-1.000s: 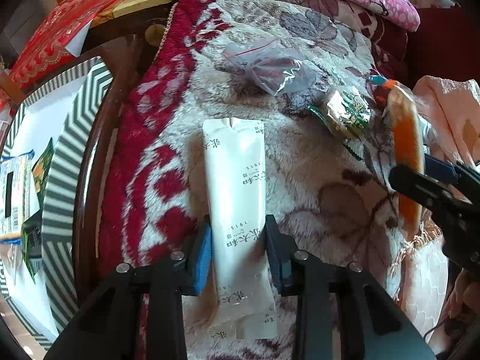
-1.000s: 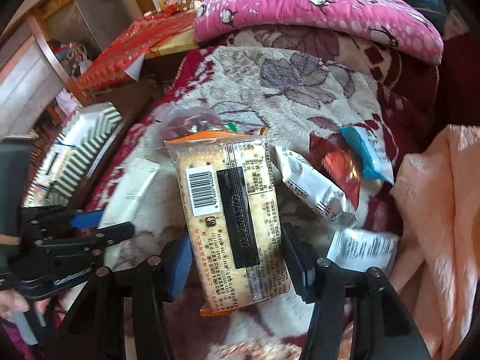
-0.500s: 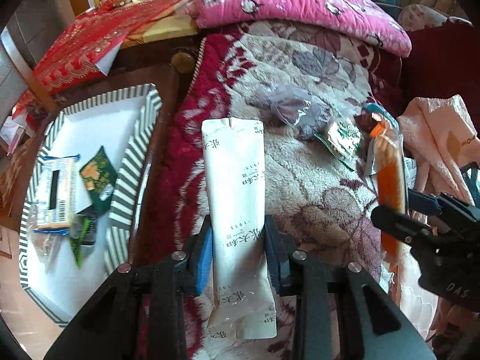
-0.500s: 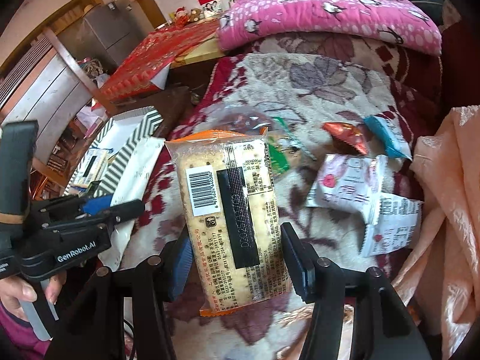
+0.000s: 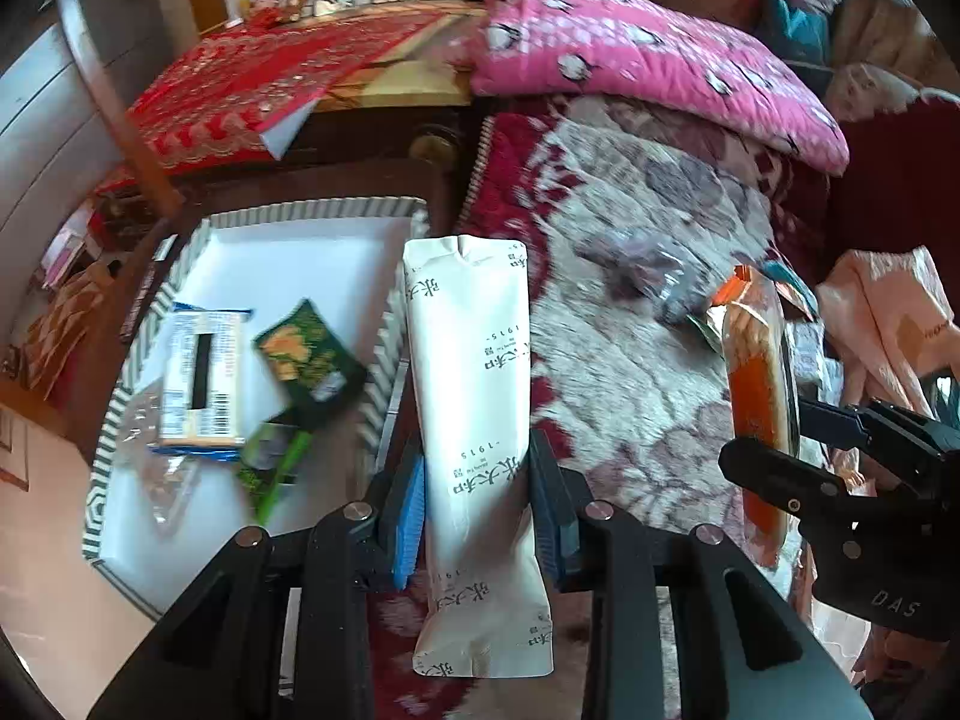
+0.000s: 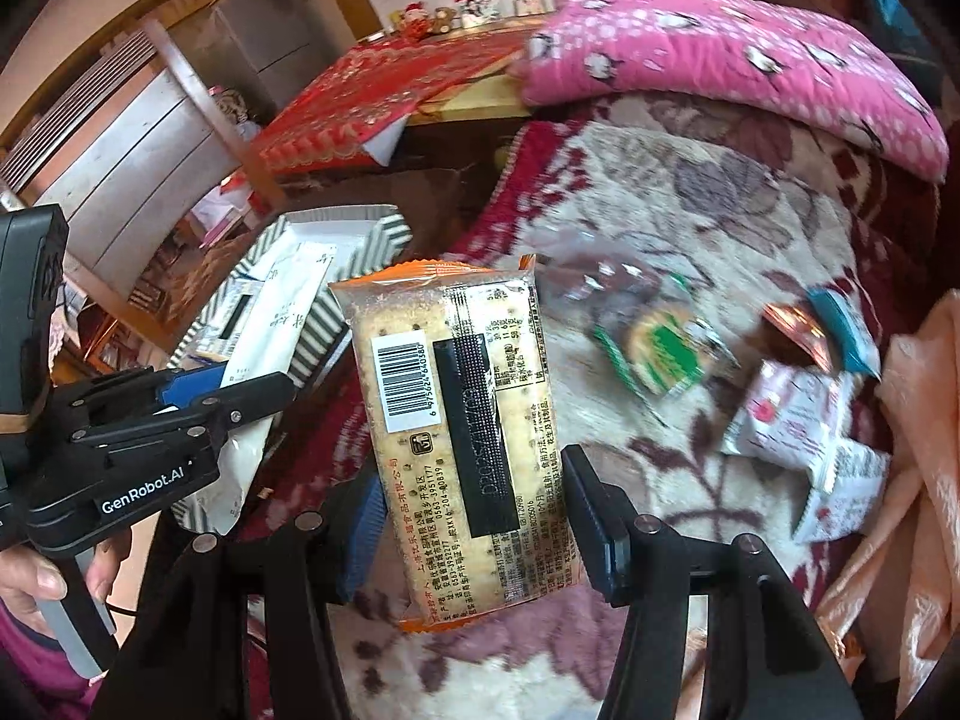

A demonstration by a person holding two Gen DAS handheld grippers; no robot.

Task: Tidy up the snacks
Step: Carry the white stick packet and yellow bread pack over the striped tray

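Note:
My left gripper (image 5: 477,504) is shut on a long white snack packet (image 5: 474,408) and holds it in the air over the right rim of a striped white tray (image 5: 384,354). The tray holds a cracker pack (image 5: 201,384) and green packets (image 5: 309,354). My right gripper (image 6: 474,522) is shut on an orange cracker pack (image 6: 462,414) with a barcode, held above the blanket. The right gripper also shows at the right of the left wrist view (image 5: 798,450). The left gripper shows at the left of the right wrist view (image 6: 234,396).
Loose snacks lie on the floral blanket (image 6: 720,240): a clear bag (image 6: 594,288), a green packet (image 6: 660,348), a red one (image 6: 804,330), a blue one (image 6: 846,324) and white-pink packets (image 6: 804,420). A pink pillow (image 6: 720,48) lies behind. A peach cloth (image 6: 912,480) lies at right.
Both grippers have risen and moved left with their packets. The tray has come further into view under the left gripper. The loose snacks now lie lower and further right.

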